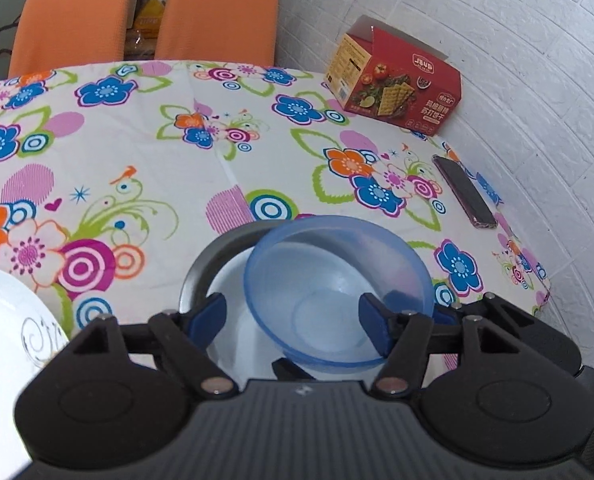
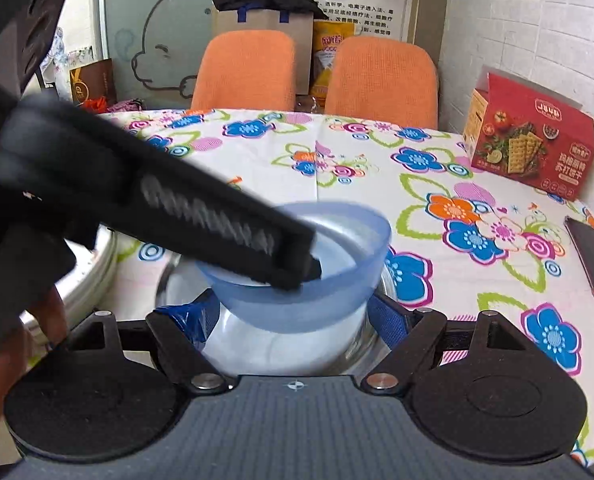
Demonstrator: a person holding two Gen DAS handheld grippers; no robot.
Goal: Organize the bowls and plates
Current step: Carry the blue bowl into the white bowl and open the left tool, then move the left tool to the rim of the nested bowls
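Blue bowl (image 1: 329, 280) between wide left claw (image 1: 293, 320)

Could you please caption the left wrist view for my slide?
Left claw open around a tilted blue bowl above a steel bowl.

Blue bowl (image 1: 337, 280): translucent plastic, smooth, slightly frosted. Beneath it, larger bowl (image 1: 201, 268): shiny metal rim, pale smooth interior. Left of blue bowl, plate (image 1: 5, 320): glossy white glaze. Tabletop (image 1: 157, 152): matt floral cloth, creased. Beyond blue bowl, cracker box (image 1: 393, 80): printed cardboard, slight sheen.
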